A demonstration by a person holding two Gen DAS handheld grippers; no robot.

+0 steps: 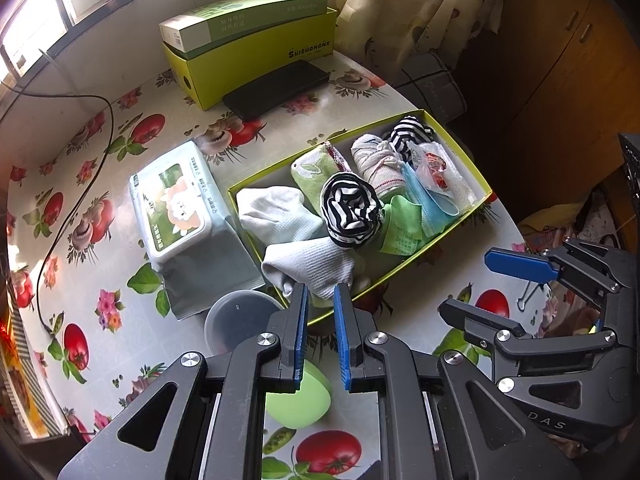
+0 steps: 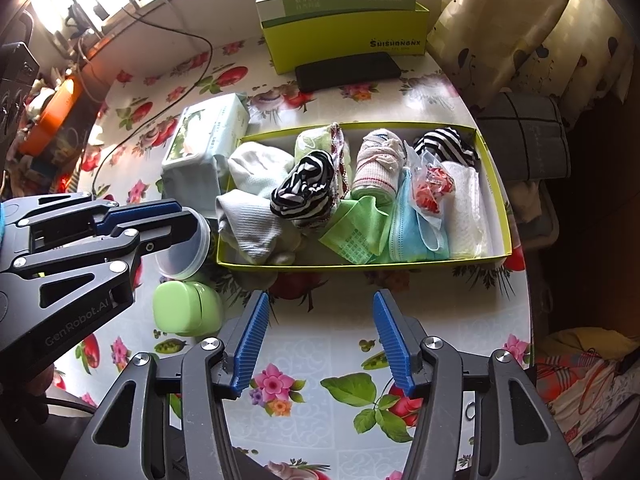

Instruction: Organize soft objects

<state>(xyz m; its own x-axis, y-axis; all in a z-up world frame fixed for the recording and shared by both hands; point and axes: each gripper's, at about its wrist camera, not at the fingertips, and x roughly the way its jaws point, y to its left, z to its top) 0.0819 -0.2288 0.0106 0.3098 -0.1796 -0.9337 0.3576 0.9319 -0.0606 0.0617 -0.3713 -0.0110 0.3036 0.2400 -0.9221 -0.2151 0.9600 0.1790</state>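
Observation:
A shallow yellow-green box (image 1: 452,236) (image 2: 360,267) on the floral table holds soft items: white cloths (image 1: 276,216) (image 2: 256,200), striped black-and-white rolls (image 1: 350,210) (image 2: 304,188), a green cloth (image 2: 356,232), blue face masks (image 2: 416,232), a white towel (image 2: 464,208). My left gripper (image 1: 320,296) (image 2: 188,216) hovers at the box's near-left corner, jaws a narrow gap apart, nothing between them. My right gripper (image 2: 320,304) (image 1: 464,284) is open and empty above the table in front of the box.
A wet-wipes pack (image 1: 180,208) lies left of the box. A clear round tub (image 2: 188,244) and a green lidded case (image 2: 186,308) sit near the left gripper. A green carton (image 2: 344,36), a black phone (image 2: 348,70) and a cable (image 1: 80,184) lie behind.

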